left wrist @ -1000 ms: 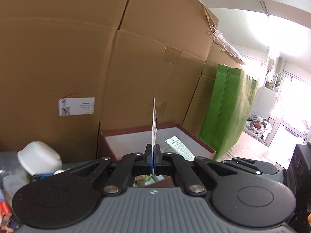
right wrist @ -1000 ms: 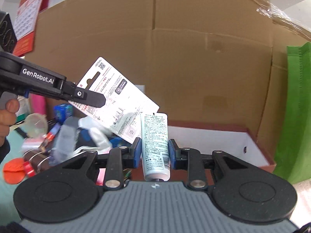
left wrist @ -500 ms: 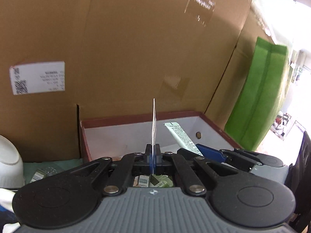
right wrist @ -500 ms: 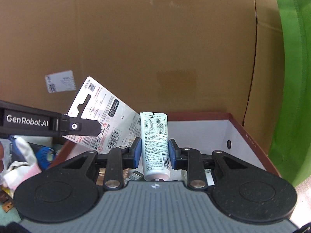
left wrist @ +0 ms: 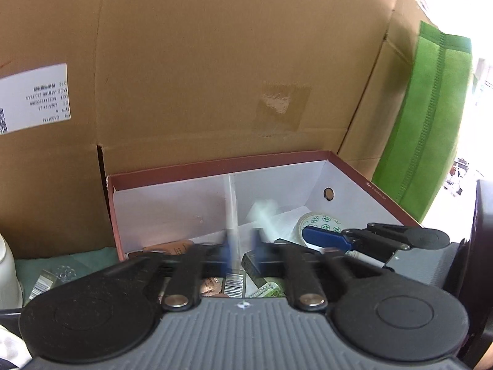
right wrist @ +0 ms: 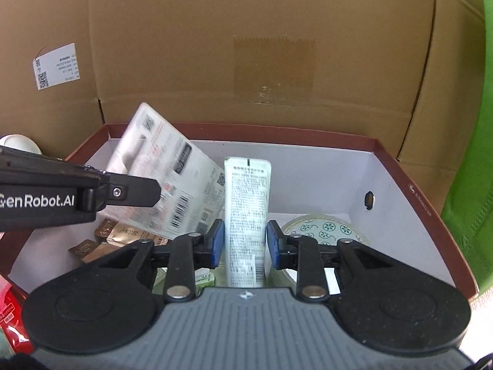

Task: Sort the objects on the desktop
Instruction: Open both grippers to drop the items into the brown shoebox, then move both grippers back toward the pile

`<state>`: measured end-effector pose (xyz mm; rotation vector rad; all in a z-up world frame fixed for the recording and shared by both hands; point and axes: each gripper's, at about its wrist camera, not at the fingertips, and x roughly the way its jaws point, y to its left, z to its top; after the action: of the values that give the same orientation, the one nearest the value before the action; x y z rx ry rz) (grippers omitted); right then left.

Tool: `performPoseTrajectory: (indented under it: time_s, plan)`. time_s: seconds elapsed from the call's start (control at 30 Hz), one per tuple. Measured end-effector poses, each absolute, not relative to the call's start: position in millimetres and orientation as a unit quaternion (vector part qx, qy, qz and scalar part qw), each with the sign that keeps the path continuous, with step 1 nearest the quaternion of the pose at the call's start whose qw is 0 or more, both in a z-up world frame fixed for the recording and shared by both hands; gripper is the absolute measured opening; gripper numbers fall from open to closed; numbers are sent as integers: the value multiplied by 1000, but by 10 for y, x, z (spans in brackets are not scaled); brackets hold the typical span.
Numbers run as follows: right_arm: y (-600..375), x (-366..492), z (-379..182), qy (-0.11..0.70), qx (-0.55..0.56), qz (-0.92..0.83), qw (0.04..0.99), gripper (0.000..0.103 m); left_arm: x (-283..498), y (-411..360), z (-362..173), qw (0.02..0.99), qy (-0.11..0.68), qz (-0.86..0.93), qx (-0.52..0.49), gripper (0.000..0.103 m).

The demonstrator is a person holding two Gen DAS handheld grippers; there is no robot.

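We see our right gripper [right wrist: 242, 243] parted slightly wider than the white tube [right wrist: 246, 215], which stands upright between the blue pads above the maroon-rimmed box [right wrist: 400, 169]. Our left gripper [left wrist: 242, 246] is blurred and opened a little, the printed card [right wrist: 172, 178] edge-on beside its left pad, so we cannot tell if it touches. Open white floor lies at 1 o'clock beside a patterned tape roll [right wrist: 323, 226], with brown sachets [right wrist: 107, 237] at 9 o'clock.
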<state>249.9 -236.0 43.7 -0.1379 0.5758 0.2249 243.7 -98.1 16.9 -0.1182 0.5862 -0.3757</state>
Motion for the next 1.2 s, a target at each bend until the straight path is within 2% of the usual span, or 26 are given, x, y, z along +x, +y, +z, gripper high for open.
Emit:
performPoseTrajectory:
  time_s: [0.07,0.2,0.3,0.37,0.43,1.2]
  plan:
    - [-2386,2405,474,275,-71,113,952,54,2372,-950,186,946,264,-178,-60,85]
    - [-2380,2262,527,263,-79,114,955,56,2219,-898,258,955,231,-176,-54,96]
    - [-2372,2162,565,254,-83,108,958,63,2101,-872,301,959,217,-178,-45,97]
    - [-2379,2108,586,247,-81,99,961,77,2013,-849,325,961,211,-177,-39,98]
    - [-2387,2053,611,238,-78,90,964,85,1971,-851,321,962,209,-173,-38,99]
    - [-2273,956,851,208,-63,109,970,89,1028,-939,458,961,253,-110,-16,99]
